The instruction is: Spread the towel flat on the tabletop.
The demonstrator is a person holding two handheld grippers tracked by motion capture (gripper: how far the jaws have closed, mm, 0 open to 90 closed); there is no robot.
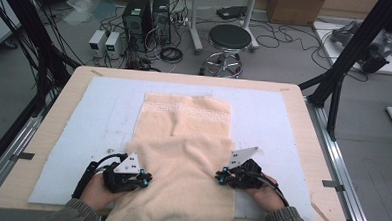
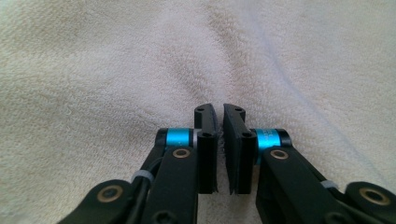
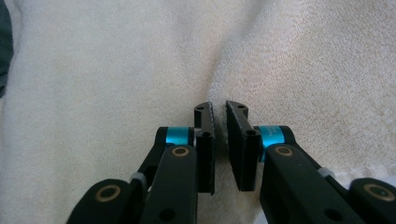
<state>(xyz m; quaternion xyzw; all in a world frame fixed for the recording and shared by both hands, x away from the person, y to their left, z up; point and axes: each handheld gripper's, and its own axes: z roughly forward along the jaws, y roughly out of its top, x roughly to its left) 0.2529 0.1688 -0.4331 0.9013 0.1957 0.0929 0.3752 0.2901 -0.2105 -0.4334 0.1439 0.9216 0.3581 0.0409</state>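
- big wooden table (image 1: 48,134) with a pale blue mat (image 1: 103,121) on it
- peach terry towel (image 1: 182,160) lying mid-mat, its near half bunched up and hanging off the front edge
- left gripper (image 1: 146,179) at the towel's left edge, jaws together, nothing pinched
- right gripper (image 1: 220,178) at its right edge, same deal

Bare blue mat (image 1: 276,119) is left free on both sides of the towel (image 1: 182,155) and beyond its far edge. No obstacles are seen on the table (image 1: 303,125); passage is unblocked.
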